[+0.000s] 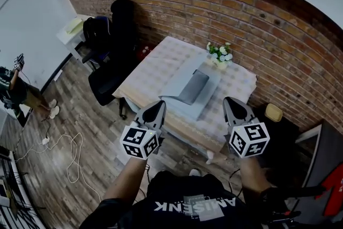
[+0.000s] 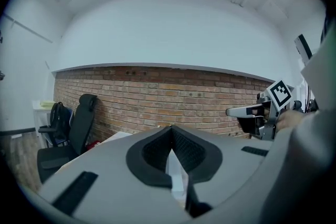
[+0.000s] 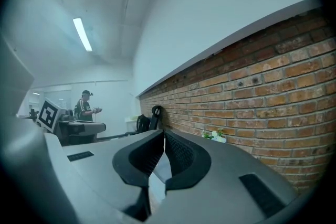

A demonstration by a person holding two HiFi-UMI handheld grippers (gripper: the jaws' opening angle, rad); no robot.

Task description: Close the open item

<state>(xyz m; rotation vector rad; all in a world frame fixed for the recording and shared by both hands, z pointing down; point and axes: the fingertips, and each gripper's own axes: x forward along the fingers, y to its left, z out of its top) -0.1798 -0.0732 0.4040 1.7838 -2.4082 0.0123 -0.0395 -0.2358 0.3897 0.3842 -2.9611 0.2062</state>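
Left gripper [image 1: 159,105] and right gripper [image 1: 228,101] are held side by side on outstretched forearms. Their jaws are pressed together, empty, and aim toward 12 o'clock, where the laptop [image 1: 193,87] lies on the table [image 1: 150,75], well apart.

A red brick wall [image 1: 241,13] runs directly behind the counter [image 1: 155,75], which is covered by a pale checked cloth and stands on a wood-plank floor [image 1: 80,115]. A black office chair [image 1: 110,80] sits at the counter's left end; beyond it, a second dark chair [image 1: 96,35] and a small white side table [image 1: 72,29] stand against a plain white wall [image 1: 27,24]. A white cable [image 1: 69,153] lies looped on the floor left of the counter, and a linear ceiling light [image 3: 82,34] is lit overhead.
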